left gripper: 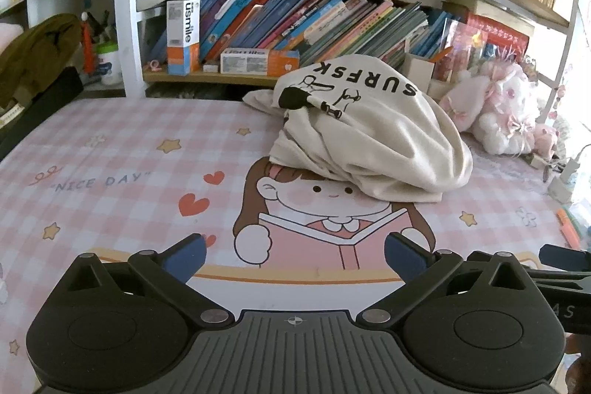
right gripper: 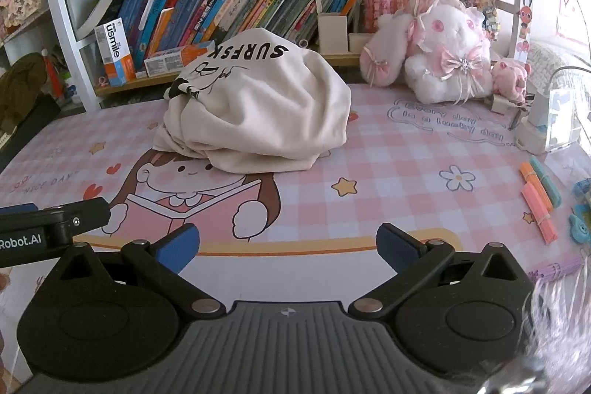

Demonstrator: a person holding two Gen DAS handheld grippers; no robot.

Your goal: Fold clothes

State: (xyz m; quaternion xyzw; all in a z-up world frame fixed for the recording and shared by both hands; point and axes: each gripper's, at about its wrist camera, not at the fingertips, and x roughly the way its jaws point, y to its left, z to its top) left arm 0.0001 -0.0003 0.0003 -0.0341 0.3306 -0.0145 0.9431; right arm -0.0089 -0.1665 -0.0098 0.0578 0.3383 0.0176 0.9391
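Left wrist view: left gripper (left gripper: 295, 255) jaws wide apart, nothing between them, low over the mat (left gripper: 110, 172). Shirt (left gripper: 369, 139) sits crumpled in a heap ahead and to the right, near the bookshelf (left gripper: 295, 17), well apart from the fingers.

Right wrist view: right gripper (right gripper: 288, 246) also spread wide, empty. Shirt (right gripper: 258, 113) ahead, slightly left, beside the plush (right gripper: 436, 54).

Step looks like the start: folding not begun. Next move likely needs both grippers to reach in, find an edge and spread the heap flat.
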